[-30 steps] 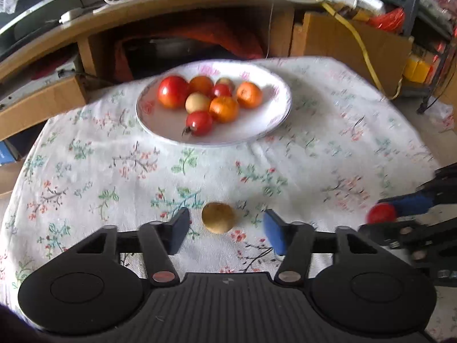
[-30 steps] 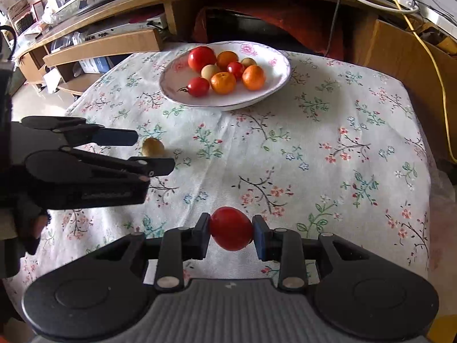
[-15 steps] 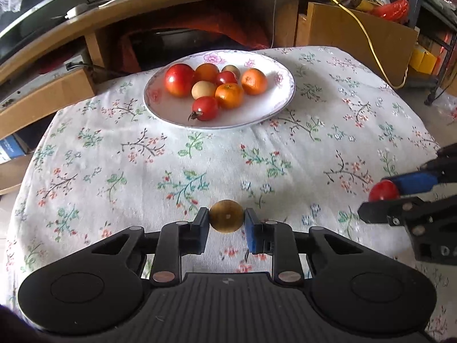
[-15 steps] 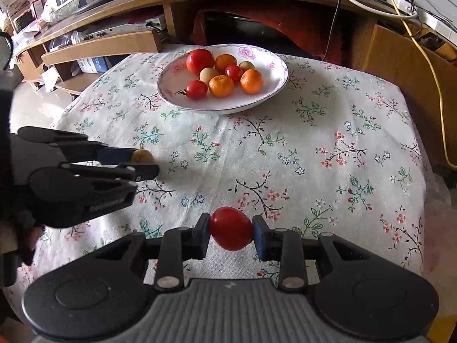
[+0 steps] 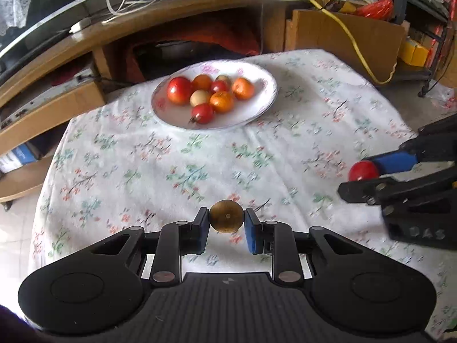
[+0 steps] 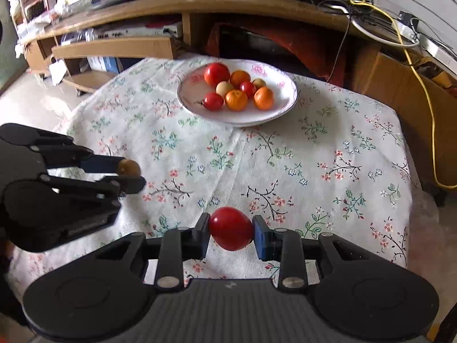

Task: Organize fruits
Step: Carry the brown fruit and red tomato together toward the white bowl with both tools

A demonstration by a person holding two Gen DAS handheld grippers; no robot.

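Left wrist view looks down along the left tongs (image 5: 227, 224), whose two pads are clamped on a small round brown fruit (image 5: 227, 216) held clear above a table (image 5: 114, 171) draped in a white cloth printed with flowers. At about twelve o'clock from that fruit, well apart, sits a white plate (image 5: 258, 108) with a pile of red, orange and pale fruits (seven can be counted, clustered toward the plate's far side). At three o'clock the right tongs (image 5: 364, 177) come in from the edge of the picture, pinching a red fruit (image 5: 362, 170). Right wrist view shows that same red fruit gripped between both pads, also off the cloth, with the plate at roughly twelve o'clock and the left tongs with the brown fruit at nine o'clock. Judged from this, both pickups look done and the step in hand is carrying the two fruits to the plate. The next move calls for bringing each pair of tongs over the plate, lowering toward a bare patch of it near the front rim, and opening gently so neither round fruit rolls off or knocks the pile.
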